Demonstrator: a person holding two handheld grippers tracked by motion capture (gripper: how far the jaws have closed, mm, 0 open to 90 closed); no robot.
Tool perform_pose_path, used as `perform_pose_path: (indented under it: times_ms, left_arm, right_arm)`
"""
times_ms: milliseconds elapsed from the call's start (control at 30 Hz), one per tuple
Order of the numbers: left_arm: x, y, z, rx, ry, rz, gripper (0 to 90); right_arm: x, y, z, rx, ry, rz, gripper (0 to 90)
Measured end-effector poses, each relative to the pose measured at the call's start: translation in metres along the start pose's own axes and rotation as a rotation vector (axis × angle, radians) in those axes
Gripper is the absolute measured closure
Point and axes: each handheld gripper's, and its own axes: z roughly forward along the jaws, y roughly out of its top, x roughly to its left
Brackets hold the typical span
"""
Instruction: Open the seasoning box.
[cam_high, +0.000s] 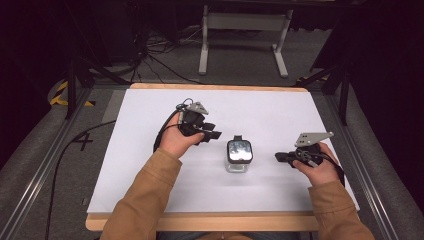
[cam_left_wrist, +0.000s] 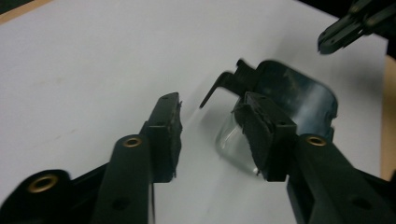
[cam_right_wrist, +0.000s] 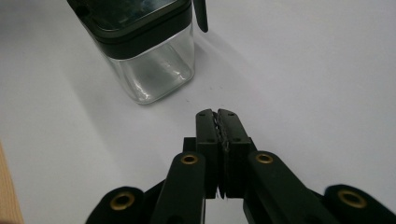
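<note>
Two grippers are in your hands, one on each side of a small glass container (cam_high: 239, 159) that stands upright near the middle of the white table surface (cam_high: 150, 165). The container has clear square walls and a dark lid (cam_high: 239, 149) with a shiny top; a small black latch (cam_left_wrist: 223, 84) sticks out from the far edge of the lid, and in the left gripper view it looks lifted and a little blurred.

Your left gripper (cam_high: 210, 134) is just beside the container, on its left, and points toward it. In the left gripper view its jaws stand wide apart and nothing is between them; the right-hand jaw covers part of the glass wall, but I cannot tell if it touches the glass. The tip of the other gripper shows at the top right corner of that view.

Your right gripper (cam_high: 280, 157) is on the other side of the container, near it but not touching. Its jaws are pressed together with nothing between them, and in the right gripper view the container (cam_right_wrist: 144, 51) stands ahead of them, a little to the left. The lid sits on the container.
</note>
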Motion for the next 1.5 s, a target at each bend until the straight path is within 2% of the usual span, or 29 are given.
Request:
perform_pose_path:
  times_ms: [100, 200, 300, 400, 533, 767, 900, 1233, 1500]
  left_arm:
    - [0.0, 0.009, 0.01, -0.005, -0.01, 0.028, 66.1]
    - [-0.001, 0.013, 0.017, -0.012, -0.029, 0.035, 68.5]
    - [0.001, 0.018, 0.028, -0.03, -0.066, 0.017, 72.1]
    - [0.001, 0.019, 0.037, -0.014, -0.088, 0.009, 79.0]
    - [0.0, 0.019, 0.048, -0.002, -0.127, -0.007, 79.8]
    - [-0.004, 0.021, 0.058, 0.004, -0.128, 0.012, 84.0]
    - [-0.004, 0.022, 0.062, 0.023, -0.126, 0.022, 86.2]
    - [-0.003, 0.022, 0.063, 0.033, -0.126, 0.013, 87.0]
    - [0.001, 0.021, 0.062, 0.028, -0.139, -0.018, 89.8]
  right_arm:
    - [0.001, 0.001, 0.0, -0.006, 0.007, -0.004, 88.3]
    - [0.001, 0.001, 0.0, -0.009, 0.01, -0.005, 88.3]
    - [0.0, 0.002, -0.001, -0.013, 0.012, -0.009, 88.0]
    - [-0.001, 0.001, -0.002, -0.017, 0.012, -0.006, 87.9]
    - [0.0, 0.002, -0.002, -0.018, 0.015, -0.008, 86.8]
    - [0.001, 0.003, 0.002, -0.012, 0.026, -0.013, 86.7]
    - [0.001, 0.002, 0.002, -0.015, 0.032, -0.014, 86.4]
    - [0.003, 0.003, 0.005, -0.014, 0.042, -0.019, 86.3]
    - [0.008, 0.006, 0.007, -0.011, 0.052, -0.036, 86.4]
